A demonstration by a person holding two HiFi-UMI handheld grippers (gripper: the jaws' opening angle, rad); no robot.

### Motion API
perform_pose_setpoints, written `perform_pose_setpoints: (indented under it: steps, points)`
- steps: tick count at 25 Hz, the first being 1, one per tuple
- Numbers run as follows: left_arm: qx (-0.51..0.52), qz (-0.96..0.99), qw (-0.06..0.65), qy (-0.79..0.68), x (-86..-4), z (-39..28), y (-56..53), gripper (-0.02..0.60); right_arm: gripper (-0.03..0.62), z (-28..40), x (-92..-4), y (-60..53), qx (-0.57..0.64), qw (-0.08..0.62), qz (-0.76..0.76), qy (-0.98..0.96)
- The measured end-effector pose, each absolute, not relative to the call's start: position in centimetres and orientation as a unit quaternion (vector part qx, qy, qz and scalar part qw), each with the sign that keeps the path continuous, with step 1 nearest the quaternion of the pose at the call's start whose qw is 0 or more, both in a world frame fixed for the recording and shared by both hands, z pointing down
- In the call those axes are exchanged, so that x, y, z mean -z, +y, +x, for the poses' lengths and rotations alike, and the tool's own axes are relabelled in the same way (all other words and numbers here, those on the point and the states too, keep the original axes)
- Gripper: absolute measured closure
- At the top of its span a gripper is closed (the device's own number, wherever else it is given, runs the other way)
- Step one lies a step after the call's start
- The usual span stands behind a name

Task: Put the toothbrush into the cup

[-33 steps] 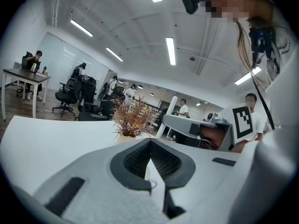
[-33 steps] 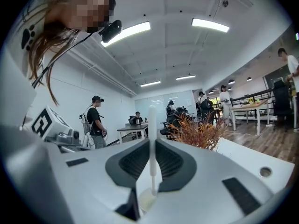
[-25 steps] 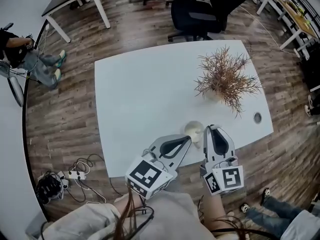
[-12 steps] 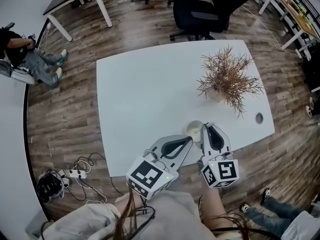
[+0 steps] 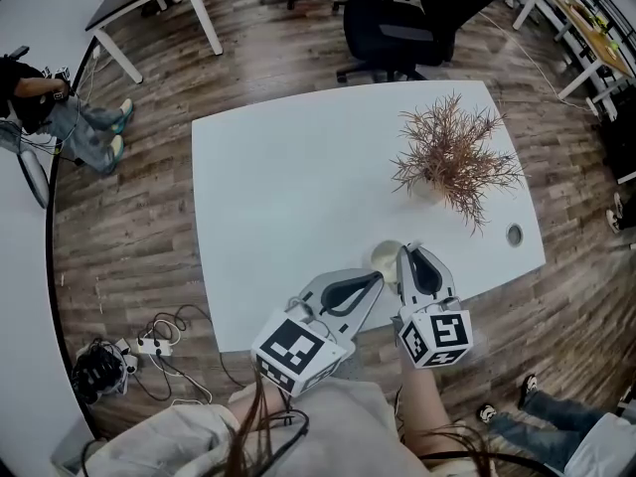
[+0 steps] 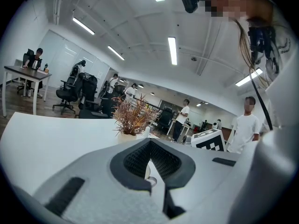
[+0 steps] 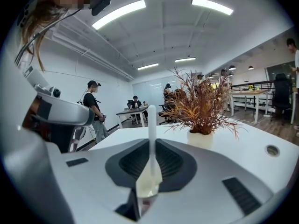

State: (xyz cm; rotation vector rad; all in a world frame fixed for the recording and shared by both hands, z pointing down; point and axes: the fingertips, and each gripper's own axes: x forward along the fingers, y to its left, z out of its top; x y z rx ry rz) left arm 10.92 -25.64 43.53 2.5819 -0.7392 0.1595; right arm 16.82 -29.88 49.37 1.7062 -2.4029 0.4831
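A small white cup stands near the front edge of the white table. My left gripper reaches it from the near left, its jaws shut on the cup's near side; a bit of white cup shows between the dark pads. My right gripper sits just right of the cup, shut on a white toothbrush that sticks up and forward out of the jaws. The toothbrush's tip also shows in the left gripper view, in front of the plant pot. The head view hardly shows the brush.
A dried brown plant in a pale pot stands at the table's right. A round cable hole lies near the right edge. Office chairs stand beyond the far edge, cables on the floor at left. People stand around the room.
My right gripper with the toothbrush has shifted a little left and forward, closer to the cup. The left gripper and the cup have stayed put.
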Motion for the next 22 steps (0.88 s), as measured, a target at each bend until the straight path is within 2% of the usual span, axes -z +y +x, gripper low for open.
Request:
perform_pose_setpoints:
  steps: [14,22]
  points:
    - [-0.053,0.935,0.227,-0.268,-43.9,10.7,-25.5,0.578,0.542,16.6,-52.0,-30.0,-0.218,0.125,0.550,-0.797]
    - [-0.070,0.934,0.217,-0.276,-43.8,10.3,-25.9,0.578,0.542,17.0,-51.0,-30.6,-0.213,0.110,0.558,-0.794]
